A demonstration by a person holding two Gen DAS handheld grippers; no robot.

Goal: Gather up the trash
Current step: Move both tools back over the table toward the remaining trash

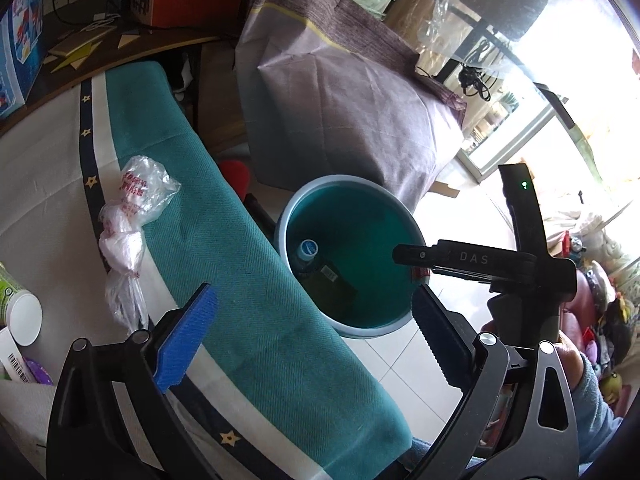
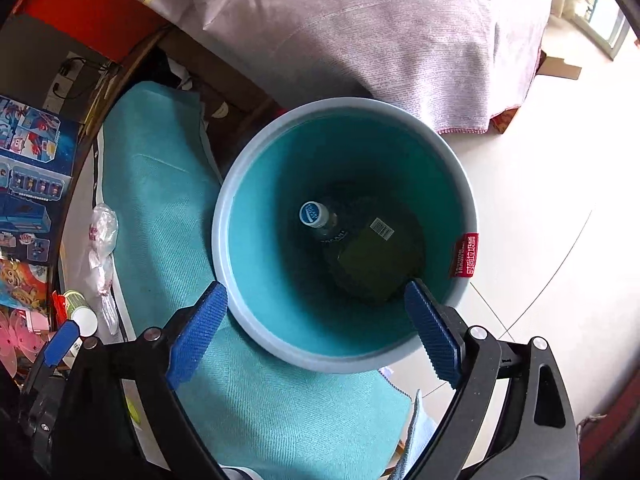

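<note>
A teal trash bin (image 2: 240, 208) with a pale rim stands on the floor beside the table; it also shows in the left wrist view (image 1: 286, 216). Inside lie a plastic bottle (image 2: 314, 216) with a blue-white cap and a dark green box (image 2: 376, 260) with a barcode. My right gripper (image 2: 316, 336) hangs open and empty above the bin's near rim. My left gripper (image 1: 312, 340) is open and empty over the table's teal cloth. A knotted clear plastic bag (image 1: 128, 236) with red print lies on the table, left of the left gripper; it also shows in the right wrist view (image 2: 102, 248).
A teal cloth (image 1: 248, 264) drapes the table edge. A green-and-white cup (image 1: 18, 308) lies at the left, also seen in the right wrist view (image 2: 80, 312). A grey-covered bulky object (image 2: 400, 40) stands behind the bin. Toy boxes (image 2: 28, 168) sit at the far left. White tiled floor (image 2: 540, 200) lies right.
</note>
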